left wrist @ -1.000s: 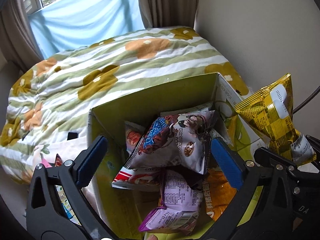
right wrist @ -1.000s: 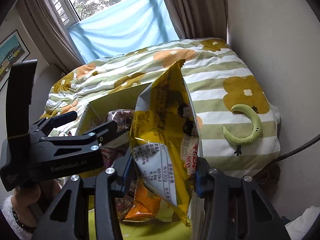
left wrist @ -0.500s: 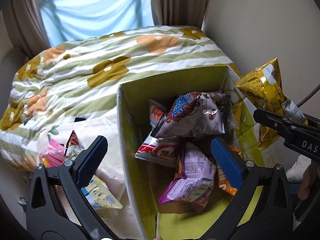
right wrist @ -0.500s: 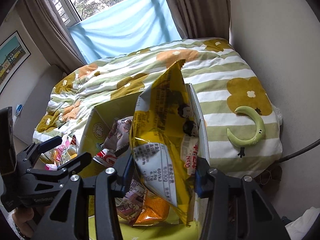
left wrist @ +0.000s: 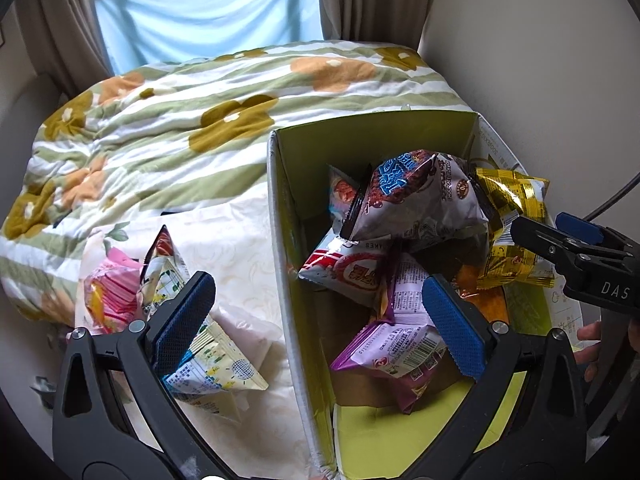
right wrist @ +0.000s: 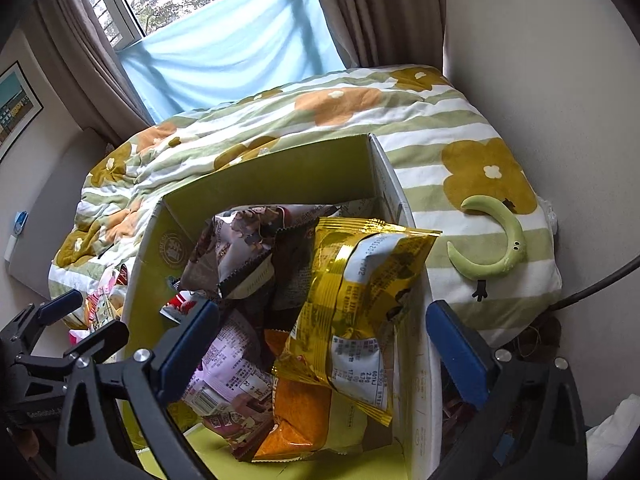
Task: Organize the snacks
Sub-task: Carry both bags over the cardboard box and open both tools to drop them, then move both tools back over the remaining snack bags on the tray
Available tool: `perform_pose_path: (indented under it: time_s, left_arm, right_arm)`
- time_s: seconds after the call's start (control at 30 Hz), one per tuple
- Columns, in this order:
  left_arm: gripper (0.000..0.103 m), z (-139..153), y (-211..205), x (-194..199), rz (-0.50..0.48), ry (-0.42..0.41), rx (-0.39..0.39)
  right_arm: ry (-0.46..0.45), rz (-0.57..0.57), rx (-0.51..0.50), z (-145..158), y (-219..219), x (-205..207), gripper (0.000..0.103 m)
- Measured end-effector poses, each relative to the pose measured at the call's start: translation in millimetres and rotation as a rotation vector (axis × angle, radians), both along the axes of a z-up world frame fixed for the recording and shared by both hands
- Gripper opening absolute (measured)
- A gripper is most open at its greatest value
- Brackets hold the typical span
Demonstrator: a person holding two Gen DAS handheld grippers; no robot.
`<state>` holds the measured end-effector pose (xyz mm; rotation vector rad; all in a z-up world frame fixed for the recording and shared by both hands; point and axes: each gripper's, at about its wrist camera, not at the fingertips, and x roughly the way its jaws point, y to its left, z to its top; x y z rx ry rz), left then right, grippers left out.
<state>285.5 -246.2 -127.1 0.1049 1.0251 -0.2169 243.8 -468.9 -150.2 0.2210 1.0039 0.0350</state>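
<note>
A green-lined cardboard box (left wrist: 380, 136) (right wrist: 280, 176) stands on the bed, holding several snack packets: a grey-brown one (left wrist: 416, 196), a red-and-white one (left wrist: 348, 272), a purple one (left wrist: 400, 344) and an orange one (right wrist: 296, 420). The yellow foil packet (right wrist: 360, 280) (left wrist: 512, 216) lies tilted on top at the box's right side. My right gripper (right wrist: 323, 306) hangs above it, jaws opening and wide, pads clear of the packet. My left gripper (left wrist: 317, 280) is open, straddling the box's left wall. A pink packet (left wrist: 108, 292) and a white-green packet (left wrist: 212, 364) lie on the bed left of the box.
The floral striped bedspread (left wrist: 168, 128) covers the bed; a white cloth (left wrist: 240, 248) lies under the loose packets. A green crescent toy (right wrist: 496, 240) sits right of the box. A wall and a dark cable (right wrist: 600, 280) close in on the right; a curtained window is behind.
The right gripper's jaws went from shut on the upright yellow packet to wide open, and the packet dropped tilted into the box. My left gripper shifted left, bringing the loose packets into view.
</note>
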Motion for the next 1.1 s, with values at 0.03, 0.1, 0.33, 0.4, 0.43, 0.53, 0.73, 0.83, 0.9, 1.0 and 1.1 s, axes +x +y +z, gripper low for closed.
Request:
perform_pose_path:
  time_s: [0.03,0.1,0.33,0.4,0.43,0.53,0.73,0.83,0.9,1.0,1.1]
  left_arm:
    - [0.102,1,1,-1,0.003,-0.001,-0.001]
    - [0.102,3,5,-3,0.013,-0.005,-0.007]
    - [0.102,20,22,-17,0.06,-0.033,-0.011]
    - [0.102,28,29,-23,0.066,-0.044,-0.017]
    - [0.102,32,33,-27,0.066,-0.051,-0.017]
    - [0.102,44,50,-39,0.075,-0.073,0.0]
    - [0.102,64,120,-62,0.127,-0.125,-0.019]
    - [0.102,68,162,-70,0.147,-0.129,-0.008]
    - [0.102,70,188,-75,0.15,-0.13,0.002]
    - [0.102,72,225,-82,0.152,-0.139,0.018]
    - [0.102,68,260,-88,0.147,-0.135,0.011]
  right_arm:
    - [0.0,0.001,0.0,1,0,-1,0.103]
    - [-0.005,0.005,0.003,3,-1,-2,0.103]
    - [-0.032,0.037,-0.008,19,5,-11,0.103]
    - [-0.04,0.054,-0.025,27,11,-15,0.103]
    - [-0.051,0.066,-0.036,32,15,-18,0.103]
    - [-0.091,0.091,-0.073,47,29,-29,0.103]
    - [-0.162,0.128,-0.066,73,71,-50,0.103]
    - [-0.173,0.124,-0.057,78,101,-60,0.103]
    - [-0.183,0.111,-0.032,78,122,-68,0.103]
    - [-0.201,0.098,-0.013,78,156,-78,0.103]
    - [-0.208,0.097,-0.01,74,190,-86,0.103]
